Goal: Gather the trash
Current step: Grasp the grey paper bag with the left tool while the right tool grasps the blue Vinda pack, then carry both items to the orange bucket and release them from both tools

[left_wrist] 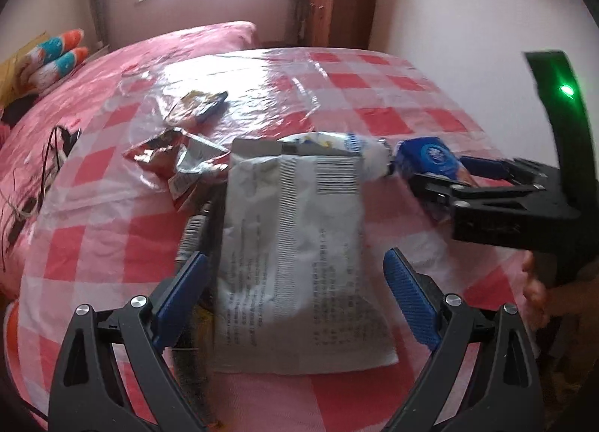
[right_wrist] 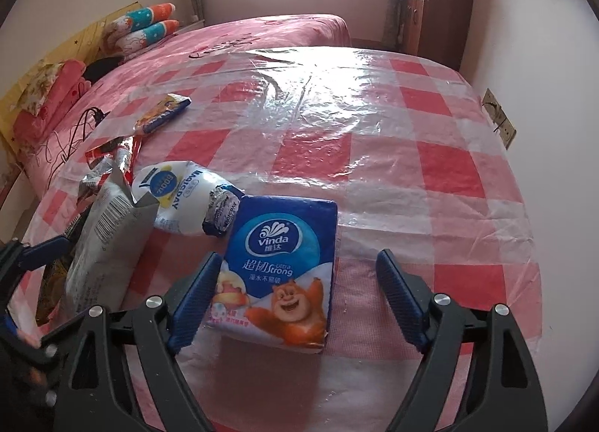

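The right gripper has its jaws spread around the blue tissue pack, which lies flat on the tabletop; its left pad sits just beside or against the pack's edge, the right pad stands well clear, so nothing is pinched yet. The left gripper is likewise spread, straddling the grey-white snack bag without pressing it. The likely trouble: the tabletop's clear plastic cover is slick and wrinkled, so a closing pad may shove the pack sideways or catch the film instead; the soft pack may buckle in a lopsided grip. The snack bag is limp, open at the top, and may fold or slip. Crowding matters too; the white milk pouch touches the pack's far corner and the bag, and the two grippers work close together. Further off lie a red crumpled wrapper and a yellow-blue wrapper, both apart from the jaws.
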A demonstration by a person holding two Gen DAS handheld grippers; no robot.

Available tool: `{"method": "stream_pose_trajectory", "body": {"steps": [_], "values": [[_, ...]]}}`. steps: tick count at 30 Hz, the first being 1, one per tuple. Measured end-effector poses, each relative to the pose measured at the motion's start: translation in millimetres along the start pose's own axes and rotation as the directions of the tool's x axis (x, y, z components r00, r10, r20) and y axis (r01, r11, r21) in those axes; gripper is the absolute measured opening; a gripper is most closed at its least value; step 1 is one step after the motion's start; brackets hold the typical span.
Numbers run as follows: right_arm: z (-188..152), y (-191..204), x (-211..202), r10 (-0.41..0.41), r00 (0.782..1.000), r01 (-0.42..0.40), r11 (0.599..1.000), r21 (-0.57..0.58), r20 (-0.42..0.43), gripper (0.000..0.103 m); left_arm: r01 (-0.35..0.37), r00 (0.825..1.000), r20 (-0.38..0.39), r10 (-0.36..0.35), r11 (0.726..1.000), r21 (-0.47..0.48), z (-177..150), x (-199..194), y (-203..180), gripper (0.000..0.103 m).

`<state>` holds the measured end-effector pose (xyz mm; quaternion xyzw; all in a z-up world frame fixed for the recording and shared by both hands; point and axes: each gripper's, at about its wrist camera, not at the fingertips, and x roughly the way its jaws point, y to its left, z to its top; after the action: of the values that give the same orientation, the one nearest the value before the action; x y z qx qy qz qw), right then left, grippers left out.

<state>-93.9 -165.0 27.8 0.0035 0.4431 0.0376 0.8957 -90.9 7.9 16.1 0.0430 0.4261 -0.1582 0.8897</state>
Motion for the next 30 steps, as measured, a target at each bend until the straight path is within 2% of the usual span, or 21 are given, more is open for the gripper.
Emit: {"method": "stream_pose_trajectory", "body": {"steps": [3,6,7,8,9,11,15,17,25,30], "values": [[-1,2,-1,-0.001,1.000,0.001,1.000,-0.014,-0.002,0.084,0.022,0.999,-0.023,-0.023,0.999,-0.037,1,9,4,0.094],[-2,3,-2,0.012,1.000,-0.012,1.000,-0.021,-0.001,0.084,0.015,1.000,-0.016,-0.016,0.999,-0.047,3,13,3,0.093],[-2,3,-2,0.016,1.000,-0.016,1.000,-0.020,-0.001,0.084,0.013,1.000,-0.014,-0.014,0.999,-0.050,4,14,3,0.091],[-1,2,-2,0.021,1.000,-0.021,1.000,-0.018,0.001,0.083,0.002,1.000,-0.010,-0.002,0.998,-0.055,5,14,3,0.084],[-1,1,-3,0.019,1.000,-0.019,1.000,-0.018,0.003,0.079,-0.016,1.000,-0.007,0.015,0.998,-0.058,6,14,3,0.077],[-1,0,-4,0.018,1.000,-0.017,1.000,-0.018,0.007,0.074,-0.021,1.000,-0.007,0.020,0.997,-0.070,7,13,5,0.074],[0,-8,-6,0.038,0.999,-0.038,0.999,-0.002,0.019,0.053,-0.012,1.000,0.002,0.012,0.996,-0.092,6,10,9,0.066],[0,-13,-7,0.068,0.997,-0.068,0.998,0.011,0.023,0.053,-0.006,1.000,-0.002,0.006,0.995,-0.097,6,9,9,0.065],[1,-15,-13,0.092,0.994,-0.094,0.995,0.025,0.055,0.053,0.036,0.999,0.031,-0.032,0.990,-0.135,2,-6,19,0.064],[6,-11,-26,0.156,0.982,-0.163,0.985,0.056,0.108,0.053,0.072,0.995,0.074,-0.060,0.984,-0.162,0,-26,33,0.064]]}}
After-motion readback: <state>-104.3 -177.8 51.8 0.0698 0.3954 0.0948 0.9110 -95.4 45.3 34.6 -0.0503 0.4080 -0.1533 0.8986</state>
